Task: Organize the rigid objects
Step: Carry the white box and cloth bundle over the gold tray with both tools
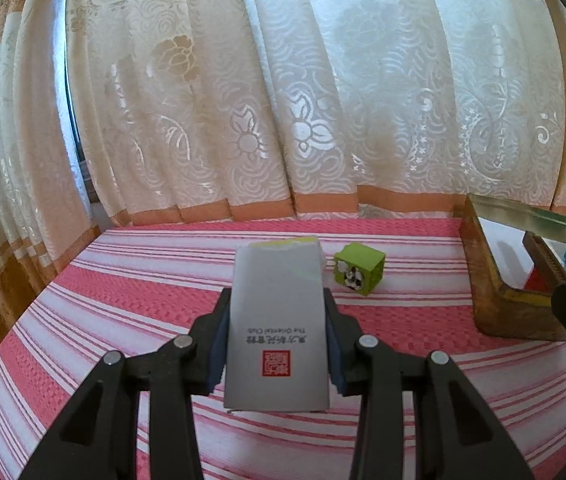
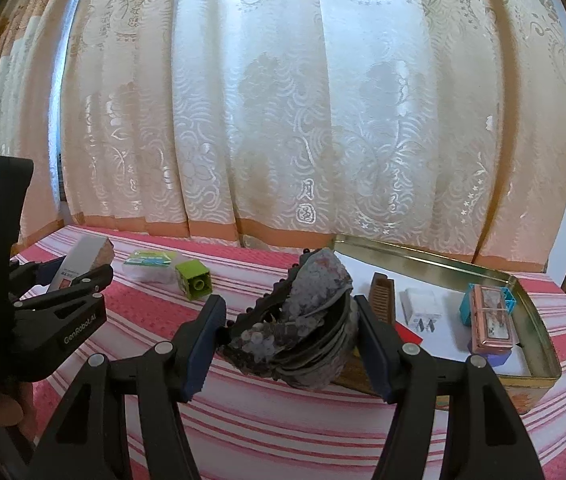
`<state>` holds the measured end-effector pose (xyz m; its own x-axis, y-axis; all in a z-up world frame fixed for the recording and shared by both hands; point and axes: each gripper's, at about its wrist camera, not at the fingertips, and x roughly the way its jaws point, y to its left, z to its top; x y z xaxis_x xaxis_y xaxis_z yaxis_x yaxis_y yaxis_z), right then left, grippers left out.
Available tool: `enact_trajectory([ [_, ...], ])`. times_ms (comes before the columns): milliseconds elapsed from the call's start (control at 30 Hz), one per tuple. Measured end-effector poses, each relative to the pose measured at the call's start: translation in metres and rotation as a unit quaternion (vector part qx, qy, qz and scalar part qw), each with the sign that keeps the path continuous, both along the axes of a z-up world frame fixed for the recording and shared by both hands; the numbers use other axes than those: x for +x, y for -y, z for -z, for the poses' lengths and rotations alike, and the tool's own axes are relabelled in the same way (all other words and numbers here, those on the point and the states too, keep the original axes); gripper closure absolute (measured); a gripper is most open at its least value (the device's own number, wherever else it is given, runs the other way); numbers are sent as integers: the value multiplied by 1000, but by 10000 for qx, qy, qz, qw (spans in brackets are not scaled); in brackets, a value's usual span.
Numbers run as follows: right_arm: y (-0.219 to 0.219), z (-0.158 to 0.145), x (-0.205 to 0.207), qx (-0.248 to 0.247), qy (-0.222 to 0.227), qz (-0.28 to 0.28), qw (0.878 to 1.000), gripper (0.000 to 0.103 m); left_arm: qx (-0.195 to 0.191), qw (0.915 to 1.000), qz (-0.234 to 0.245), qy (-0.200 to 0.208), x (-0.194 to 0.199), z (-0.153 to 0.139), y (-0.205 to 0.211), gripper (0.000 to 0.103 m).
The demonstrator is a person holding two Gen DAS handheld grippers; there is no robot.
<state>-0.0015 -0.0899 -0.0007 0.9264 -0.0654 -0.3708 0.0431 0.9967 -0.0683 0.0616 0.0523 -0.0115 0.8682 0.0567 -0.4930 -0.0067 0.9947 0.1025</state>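
Observation:
My left gripper [image 1: 277,334] is shut on a grey-white box [image 1: 277,328] with a red seal and holds it above the striped tablecloth; it also shows in the right wrist view [image 2: 79,260]. A green toy cube [image 1: 359,267] lies just beyond it, and it shows in the right wrist view [image 2: 194,280]. My right gripper [image 2: 289,328] is shut on a dark grey rock-like ornament [image 2: 303,320], next to the left end of the gold tin tray [image 2: 539,320].
The tray holds a brown comb-like bar [image 2: 383,296], a white plug [image 2: 419,304], a copper-and-teal box [image 2: 489,316] and a red card. A clear packet with a green label [image 2: 151,264] lies by the cube. Lace curtains hang behind the table.

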Motion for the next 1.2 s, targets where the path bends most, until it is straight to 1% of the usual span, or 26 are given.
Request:
enact_trajectory([
  [133, 3, 0, -2, -51, 11, -14, 10000, 37, -54, 10000, 42, -7, -3, 0, 8, 63],
  [267, 10, 0, -6, -99, 33, 17, 9999, 37, -29, 9999, 104, -12, -6, 0, 20, 63],
  [467, 27, 0, -11, -136, 55, 105, 9998, 37, 4, 9998, 211, 11, -11, -1, 35, 63],
  [700, 42, -1, -13, -156, 81, 192, 9997, 37, -57, 9997, 248, 64, -15, -2, 48, 63],
  [1200, 79, -8, -19, -270, 262, 418, 9984, 37, -124, 9981, 595, 92, -20, -8, 91, 63],
])
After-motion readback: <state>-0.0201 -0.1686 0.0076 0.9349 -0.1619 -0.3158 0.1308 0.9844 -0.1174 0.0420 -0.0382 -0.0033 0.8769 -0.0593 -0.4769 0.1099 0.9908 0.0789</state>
